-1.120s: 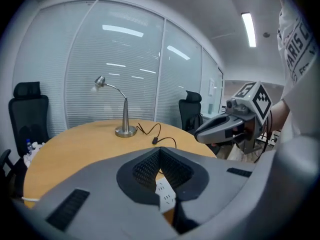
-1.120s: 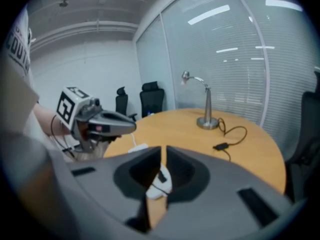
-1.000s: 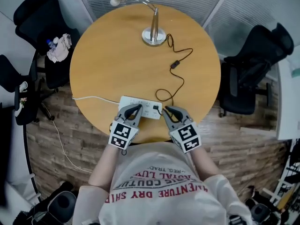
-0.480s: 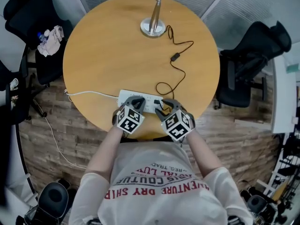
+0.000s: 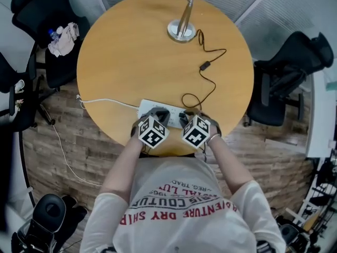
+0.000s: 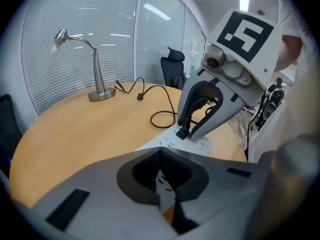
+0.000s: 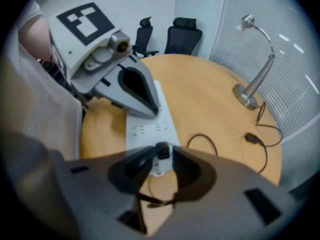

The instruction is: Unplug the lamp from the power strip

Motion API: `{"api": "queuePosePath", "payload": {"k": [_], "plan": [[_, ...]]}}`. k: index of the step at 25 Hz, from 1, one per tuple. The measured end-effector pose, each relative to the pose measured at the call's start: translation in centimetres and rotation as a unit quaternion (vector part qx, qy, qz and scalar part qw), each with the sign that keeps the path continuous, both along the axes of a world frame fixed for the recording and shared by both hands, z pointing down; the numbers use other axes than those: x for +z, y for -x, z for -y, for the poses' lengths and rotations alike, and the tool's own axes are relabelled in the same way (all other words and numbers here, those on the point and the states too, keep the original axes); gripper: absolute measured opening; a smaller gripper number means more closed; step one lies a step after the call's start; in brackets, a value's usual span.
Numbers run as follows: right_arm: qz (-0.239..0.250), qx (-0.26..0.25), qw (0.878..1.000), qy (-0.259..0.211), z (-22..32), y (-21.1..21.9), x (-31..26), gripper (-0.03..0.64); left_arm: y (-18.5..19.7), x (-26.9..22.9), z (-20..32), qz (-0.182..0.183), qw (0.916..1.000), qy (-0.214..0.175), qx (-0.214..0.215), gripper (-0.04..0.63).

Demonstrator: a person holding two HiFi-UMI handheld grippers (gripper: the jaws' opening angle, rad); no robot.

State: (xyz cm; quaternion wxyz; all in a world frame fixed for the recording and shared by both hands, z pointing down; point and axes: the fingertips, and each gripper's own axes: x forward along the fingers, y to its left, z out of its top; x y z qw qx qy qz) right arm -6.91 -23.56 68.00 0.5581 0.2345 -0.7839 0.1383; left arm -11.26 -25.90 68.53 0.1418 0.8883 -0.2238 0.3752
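Plug [image 7: 161, 154] lies within right hand-held gripper [image 7: 160, 147]; jaws just closing onto it.

The tabletop [image 5: 131, 57] is a warm honey-orange wood tone, plain and even. On it the power strip [image 5: 149, 108] is white, with a white cable [image 5: 105, 100]. The lamp [image 5: 181, 29] is silvery metal, and its cord [image 5: 205, 66] and plug [image 7: 161, 150] are black. The left gripper [image 7: 150, 111] has a light grey shell with black pads, and its cube is white with a pattern of black squares. The person's shirt [image 5: 176, 210] is white with red lettering. The chairs [image 5: 284, 83] are black. The floor [image 5: 63, 141] shows brown wood planks. The blinds [image 6: 75, 14] are pale grey with fine horizontal stripes.
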Motion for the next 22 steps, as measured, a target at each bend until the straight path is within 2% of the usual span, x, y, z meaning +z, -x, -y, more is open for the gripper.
{"api": "queuePosePath", "payload": {"k": [4,6,7,9,14,19,22], "plan": [[-0.012,-0.032,0.999,0.011,0.0,0.2,0.7,0.129,0.1,-0.1,-0.1,-0.002,1.0000,-0.003,0.006,0.026],[-0.012,-0.044,0.999,0.012,0.0,0.2,0.6,0.124,0.0,-0.1,-0.6,-0.002,0.9995,-0.008,0.030,0.026],[-0.012,-0.049,0.999,0.012,0.1,0.2,0.6,0.100,-0.2,-0.1,-0.9,-0.002,0.9990,-0.009,0.043,0.026],[-0.014,-0.056,0.998,0.018,0.2,0.1,0.6,0.095,-0.3,0.1,-1.2,-0.001,0.9986,-0.002,0.053,0.026],[-0.015,-0.061,0.998,0.029,0.2,0.2,0.3,0.086,-0.3,0.1,-1.0,0.003,0.9990,0.001,0.045,0.028],[-0.028,-0.077,0.997,0.002,0.3,-0.1,0.1,0.074,-0.5,0.2,-0.8,0.006,0.9995,-0.005,0.031,0.027],[-0.028,-0.078,0.997,0.002,0.4,-0.2,0.0,0.072,-0.5,0.2,-0.7,0.006,0.9997,-0.004,0.025,0.027]]}}
